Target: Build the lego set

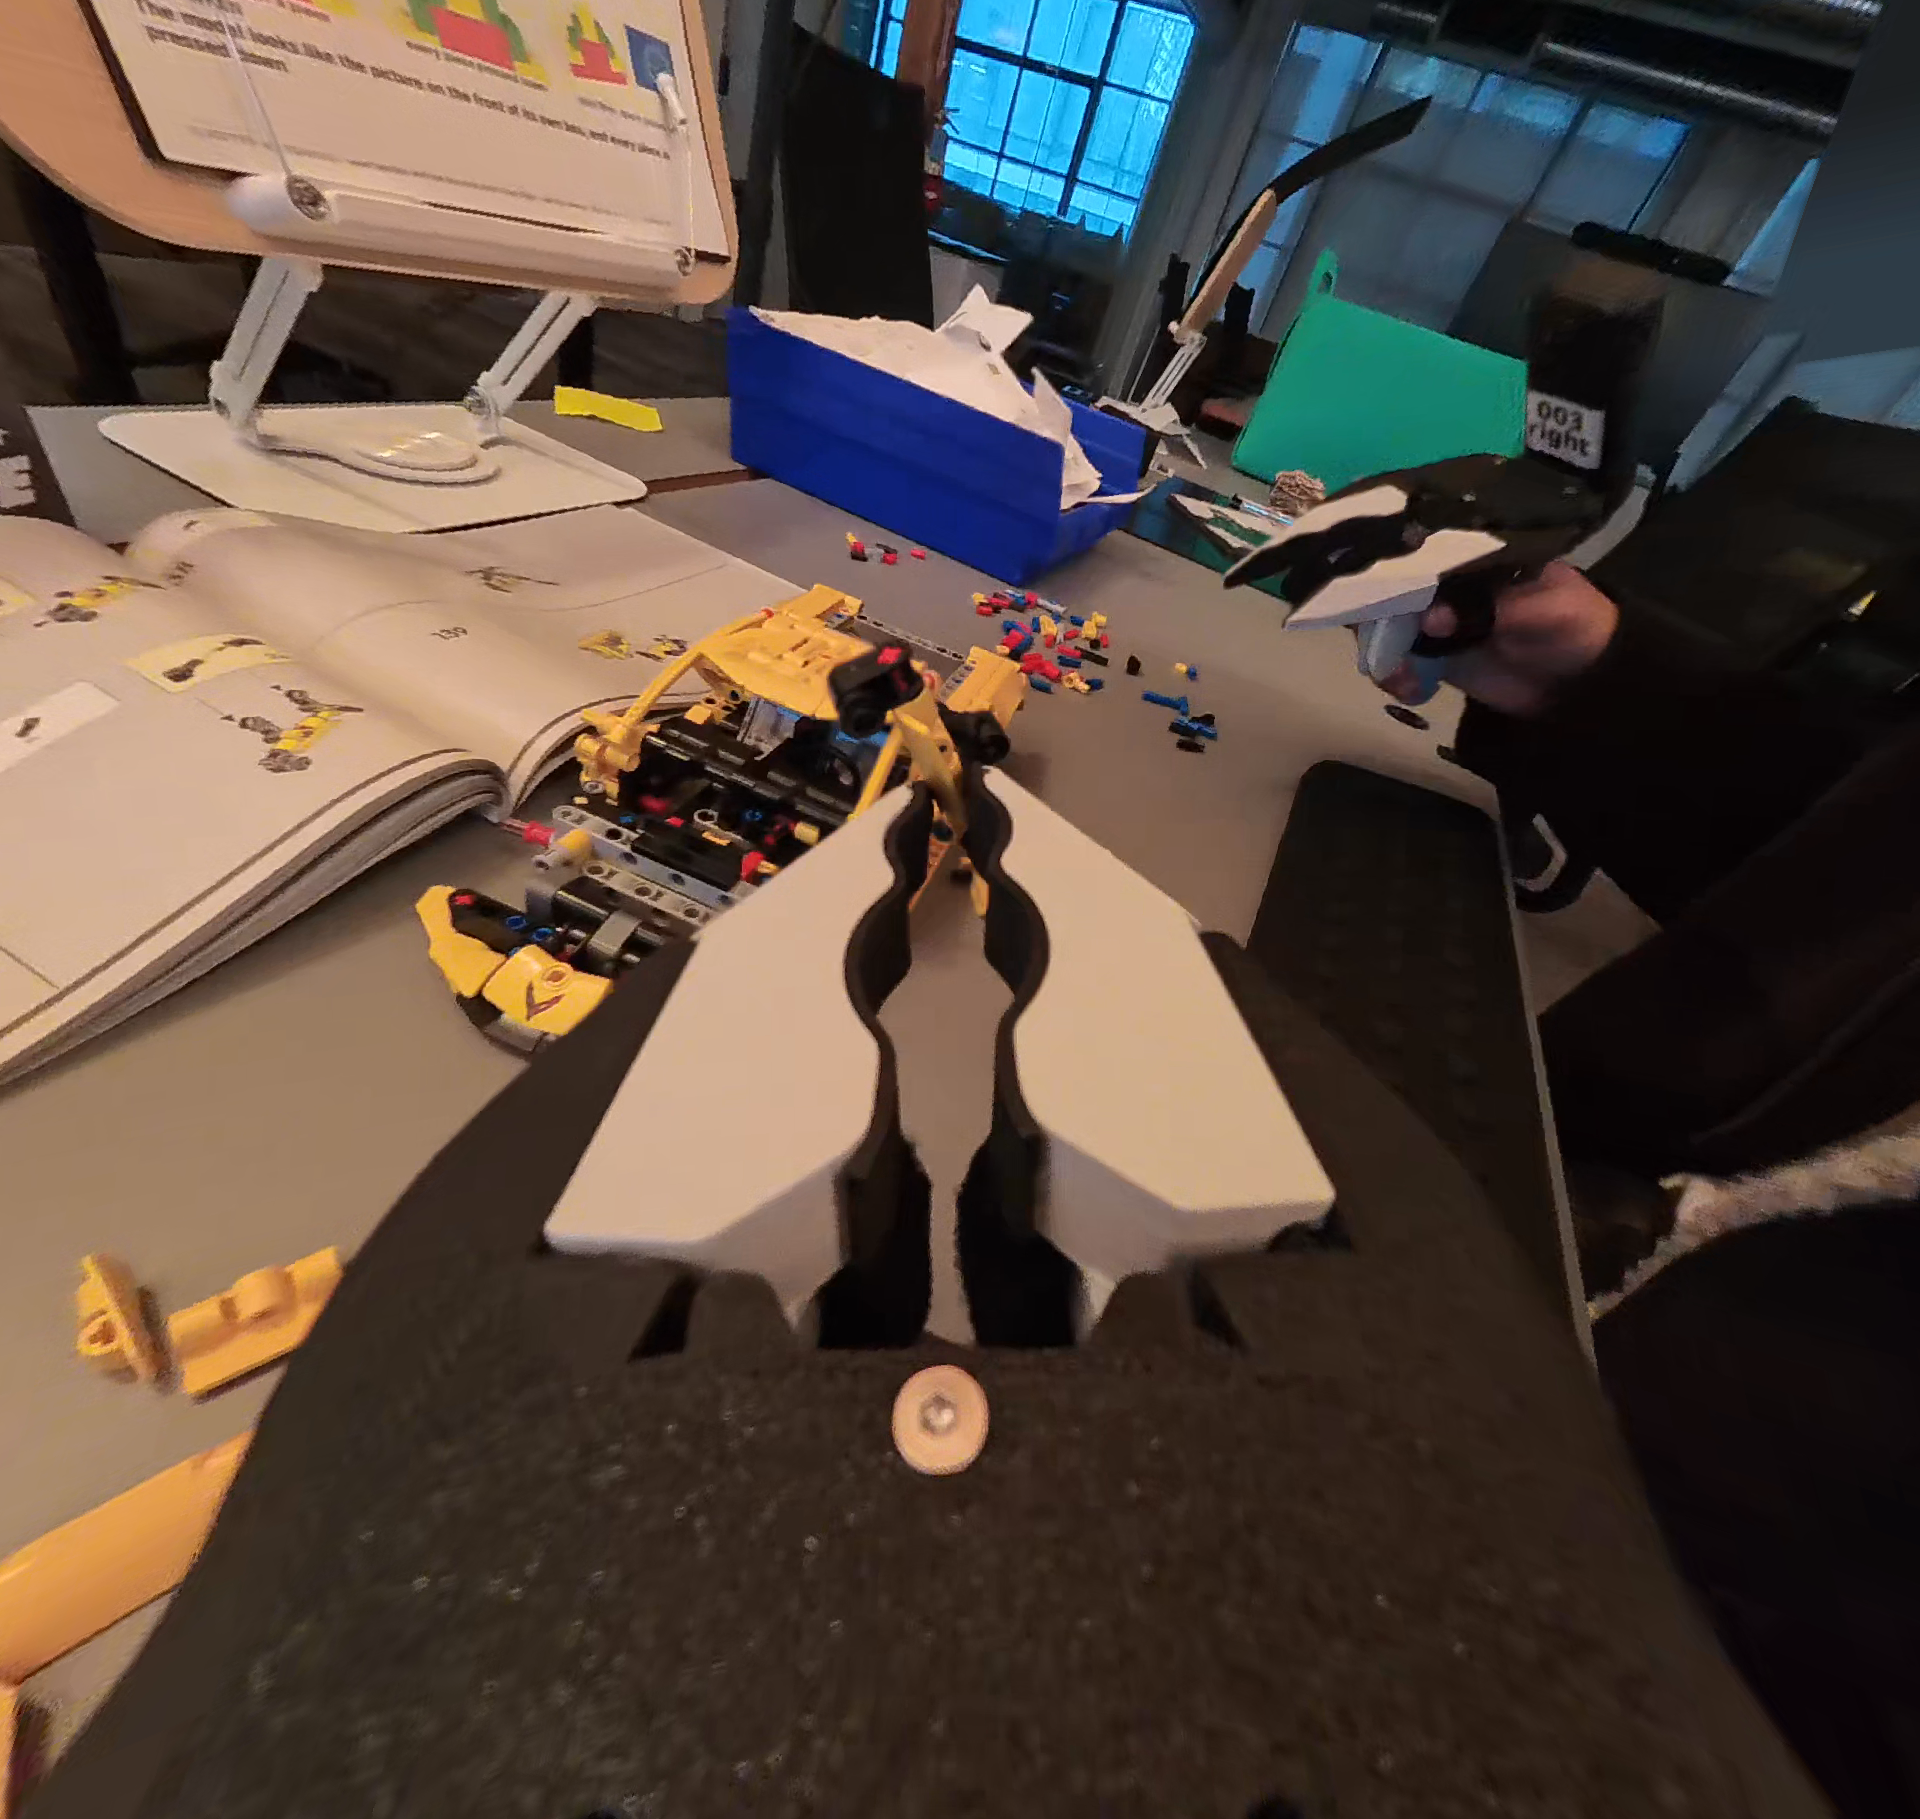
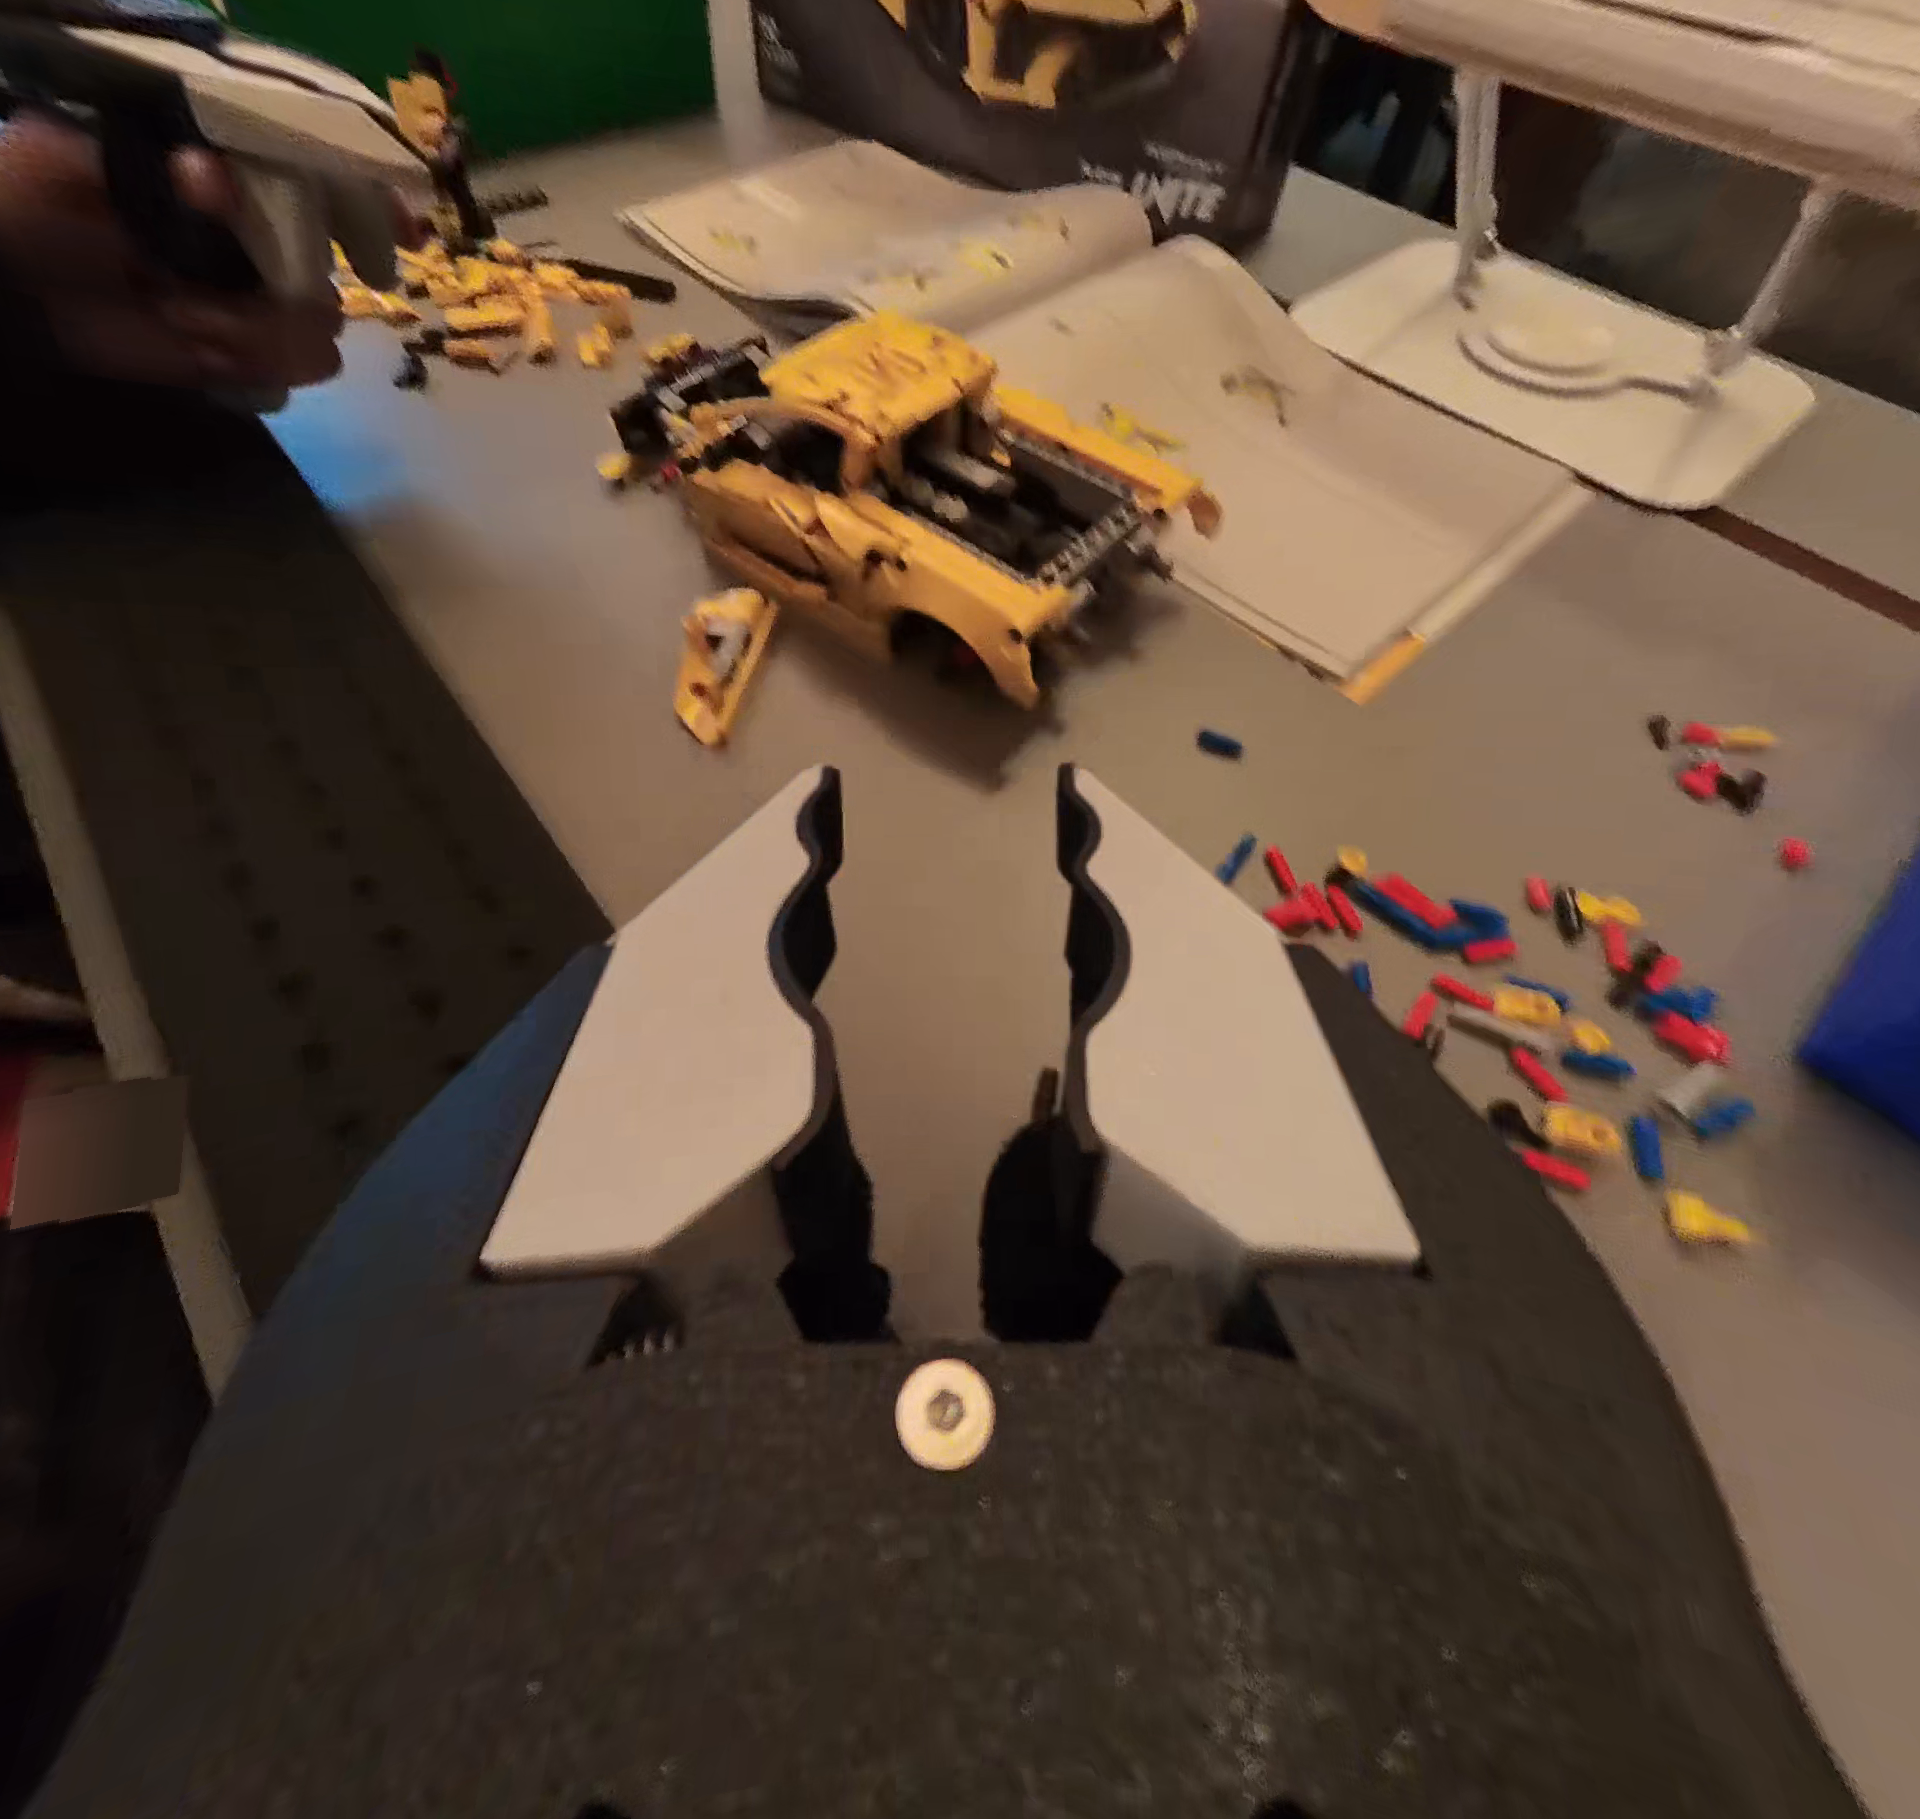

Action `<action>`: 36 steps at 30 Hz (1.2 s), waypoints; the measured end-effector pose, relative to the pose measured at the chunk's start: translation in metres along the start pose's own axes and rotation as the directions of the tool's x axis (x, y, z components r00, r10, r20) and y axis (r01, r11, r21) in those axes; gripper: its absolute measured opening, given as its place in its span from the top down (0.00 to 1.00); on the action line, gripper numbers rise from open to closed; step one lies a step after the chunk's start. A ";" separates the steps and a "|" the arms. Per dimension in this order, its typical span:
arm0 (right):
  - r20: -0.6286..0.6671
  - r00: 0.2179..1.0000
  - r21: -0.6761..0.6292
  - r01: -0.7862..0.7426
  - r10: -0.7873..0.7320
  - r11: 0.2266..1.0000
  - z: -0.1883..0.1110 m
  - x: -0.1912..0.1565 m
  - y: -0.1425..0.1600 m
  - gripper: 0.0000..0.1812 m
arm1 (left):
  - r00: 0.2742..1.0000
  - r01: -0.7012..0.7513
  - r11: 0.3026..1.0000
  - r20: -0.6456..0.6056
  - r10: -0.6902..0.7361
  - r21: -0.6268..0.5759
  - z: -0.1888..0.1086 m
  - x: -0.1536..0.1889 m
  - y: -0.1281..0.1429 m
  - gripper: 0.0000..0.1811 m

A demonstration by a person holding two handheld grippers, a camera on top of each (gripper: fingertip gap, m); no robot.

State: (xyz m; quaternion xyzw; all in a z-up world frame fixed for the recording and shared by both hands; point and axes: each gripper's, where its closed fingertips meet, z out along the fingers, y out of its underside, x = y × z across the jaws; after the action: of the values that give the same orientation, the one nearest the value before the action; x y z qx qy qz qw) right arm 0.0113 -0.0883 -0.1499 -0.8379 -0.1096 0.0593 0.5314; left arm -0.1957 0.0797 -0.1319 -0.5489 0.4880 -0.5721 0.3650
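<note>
Mid-build: half-built yellow car (image 2: 904,491) on the tabletop (image 2: 935,730), against the open manual (image 2: 1299,439). Left tool (image 1: 951,793) clamped on a small yellow-and-black subassembly (image 1: 914,720), raised above the car. Right tool (image 2: 945,782) open, empty. Next, probably: lowering, aligning, pressing home.

The left gripper (image 1: 951,793) fills the lower centre of the left wrist view, its two white fingers (image 1: 790,1021) drawn close together and pinching a thin yellow-and-black piece (image 1: 914,730) at their tips. The right gripper (image 2: 945,782) fills the lower centre of the right wrist view with its fingers (image 2: 686,1042) spread apart and nothing between them. At the right edge of the left wrist view a hand (image 1: 1507,637) in a dark sleeve grips the right gripper's handle, raised above the bench.
</note>
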 end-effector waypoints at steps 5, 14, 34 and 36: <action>-0.050 0.999 -0.007 -0.019 0.019 1.000 -0.002 0.013 0.019 0.75 | 0.999 -0.031 0.999 0.039 0.032 -0.007 0.004 -0.004 0.003 0.97; -0.046 0.999 -0.371 -0.030 0.015 0.928 -0.035 0.040 0.081 0.87 | 0.993 0.041 0.999 0.108 -0.040 -0.002 0.004 -0.024 0.003 0.97; 0.018 1.000 -0.393 -0.005 0.013 0.920 0.002 0.040 0.101 0.94 | 0.991 0.052 0.999 0.127 -0.053 0.007 0.003 -0.031 0.002 0.97; 0.023 0.999 -0.391 -0.031 0.043 0.920 0.001 0.039 0.101 0.94 | 0.991 0.060 0.998 0.122 -0.061 0.006 0.003 -0.031 0.002 0.97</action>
State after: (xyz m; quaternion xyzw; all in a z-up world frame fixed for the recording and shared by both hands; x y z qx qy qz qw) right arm 0.0612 -0.1192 -0.2407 -0.9279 -0.1117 0.0593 0.3507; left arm -0.1892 0.1084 -0.1429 -0.5971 0.4471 -0.5487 0.3774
